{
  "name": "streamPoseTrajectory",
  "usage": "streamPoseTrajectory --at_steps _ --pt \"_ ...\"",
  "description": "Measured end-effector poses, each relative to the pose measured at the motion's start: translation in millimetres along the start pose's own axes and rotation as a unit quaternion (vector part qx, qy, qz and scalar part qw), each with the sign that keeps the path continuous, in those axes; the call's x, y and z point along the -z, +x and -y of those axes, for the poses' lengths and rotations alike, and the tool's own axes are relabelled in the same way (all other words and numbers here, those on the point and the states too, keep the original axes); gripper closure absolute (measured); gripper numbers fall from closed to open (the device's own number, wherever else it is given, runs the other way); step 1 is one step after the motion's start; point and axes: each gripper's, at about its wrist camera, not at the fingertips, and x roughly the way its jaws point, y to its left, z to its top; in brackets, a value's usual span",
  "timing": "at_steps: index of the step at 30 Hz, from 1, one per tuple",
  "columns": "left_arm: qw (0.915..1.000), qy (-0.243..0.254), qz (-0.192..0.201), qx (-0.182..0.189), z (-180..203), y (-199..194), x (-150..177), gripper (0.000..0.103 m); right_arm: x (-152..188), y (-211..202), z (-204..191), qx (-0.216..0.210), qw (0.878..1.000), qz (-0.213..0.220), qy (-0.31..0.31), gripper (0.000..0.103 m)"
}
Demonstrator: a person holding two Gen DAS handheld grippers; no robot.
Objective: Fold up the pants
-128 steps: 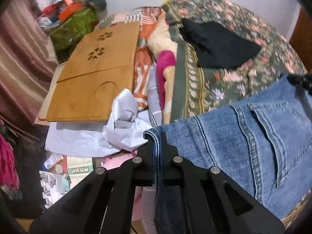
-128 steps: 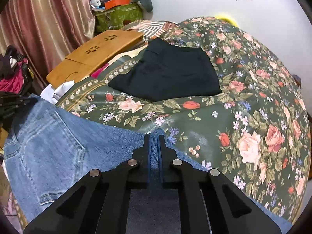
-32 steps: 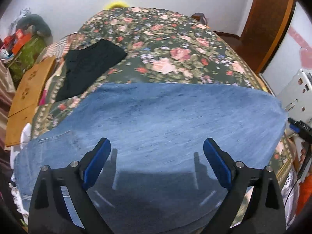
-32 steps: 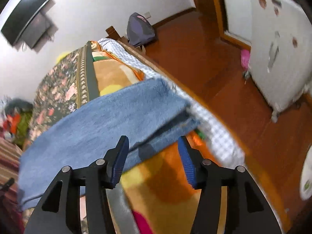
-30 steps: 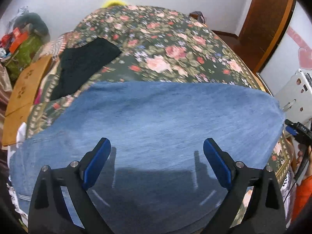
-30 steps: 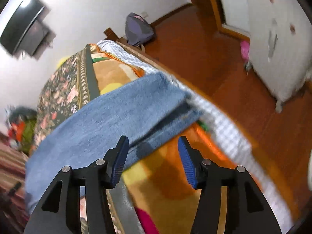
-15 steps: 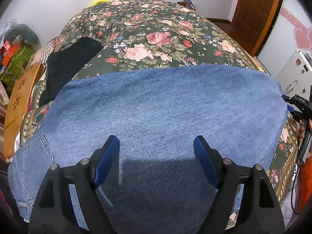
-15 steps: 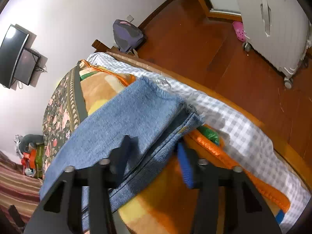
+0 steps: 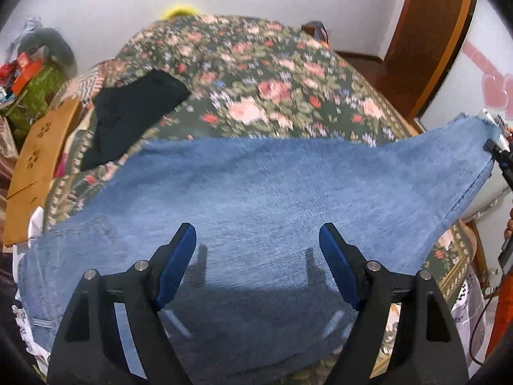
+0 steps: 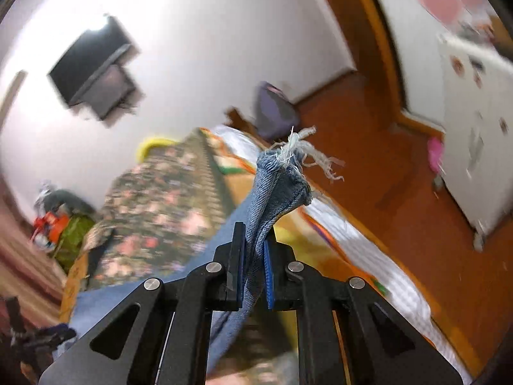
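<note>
Blue denim pants (image 9: 256,192) lie spread across the floral bedspread (image 9: 272,73), waist end at the left, leg ends at the right. My left gripper (image 9: 256,250) hovers open over the middle of the pants, blue pads wide apart. My right gripper (image 10: 253,250) is shut on the frayed leg hem (image 10: 282,173) and holds it lifted above the bed edge. In the left wrist view the right gripper (image 9: 498,157) shows at the far right, with the hem corner raised.
A folded black garment (image 9: 134,106) lies on the bed beyond the pants. A wooden lap table (image 9: 35,160) and clutter stand at the left. A wooden floor (image 10: 400,166), a white appliance (image 10: 474,122) and a door frame are to the right of the bed.
My right gripper has closed on the leg hem and lifted it off the bed edge. My left gripper stays open over the pants, its jaws slightly narrower than a second ago.
</note>
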Motion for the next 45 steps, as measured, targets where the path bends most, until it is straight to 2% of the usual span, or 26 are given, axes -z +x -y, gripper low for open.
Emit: streamPoseTrajectory --at_steps 5,10,15,19,23,26,28,30,33,35,37,39,41,45 --pt "0.9990 -0.020 0.039 0.004 -16.1 -36.7 -1.3 0.023 -5.6 -18.1 -68.8 -0.074 0.995 0.014 -0.066 0.094" --pt "0.9970 -0.036 0.068 0.000 -32.2 -63.8 3.5 0.020 15.0 -9.1 -134.0 -0.139 0.982 -0.012 -0.130 0.094" --pt "0.9958 -0.043 0.081 -0.008 -46.7 -76.5 9.8 0.020 59.4 23.4 -189.0 -0.182 0.962 -0.071 -0.190 0.094" --pt "0.9956 -0.048 0.080 -0.011 -58.3 -77.7 16.5 0.020 107.0 57.0 -216.0 -0.199 0.943 -0.140 -0.227 0.094" --pt "0.9960 -0.057 0.069 -0.012 -67.3 -71.3 22.0 0.020 146.7 79.9 -226.1 -0.210 0.923 -0.204 -0.249 0.093" --pt "0.9965 -0.058 0.060 -0.009 -70.2 -65.5 22.9 0.020 163.4 91.4 -228.5 -0.207 0.914 -0.241 -0.252 0.089" --pt "0.9967 -0.057 0.058 -0.005 -70.2 -61.2 19.6 0.020 166.3 92.0 -228.1 -0.206 0.911 -0.251 -0.254 0.084" --pt "0.9968 -0.055 0.058 0.001 -66.3 -56.6 13.1 0.020 160.0 86.4 -227.7 -0.215 0.907 -0.266 -0.245 0.066" --pt "0.9970 -0.041 0.061 0.022 -53.2 -50.3 0.2 0.021 147.2 73.9 -227.9 -0.221 0.909 -0.250 -0.248 0.061" --pt "0.9970 -0.028 0.062 0.036 -40.8 -44.8 -8.5 0.032 139.8 61.3 -224.8 -0.214 0.915 -0.227 -0.256 0.061" --pt "0.9975 -0.009 0.052 0.046 -25.0 -34.6 -16.2 0.050 126.4 57.2 -216.7 -0.194 0.925 -0.202 -0.256 0.060" --pt "0.9976 0.006 0.042 0.054 -9.9 -22.0 -21.6 0.057 114.5 61.2 -202.7 -0.162 0.935 -0.186 -0.255 0.060" --pt "0.9970 0.021 0.021 0.072 5.6 -2.9 -23.6 0.059 109.1 68.9 -188.4 -0.134 0.942 -0.186 -0.244 0.061" --pt "0.9961 0.040 -0.030 0.072 26.5 33.9 -13.3 0.062 117.9 91.8 -156.7 -0.076 0.949 -0.212 -0.221 0.060"
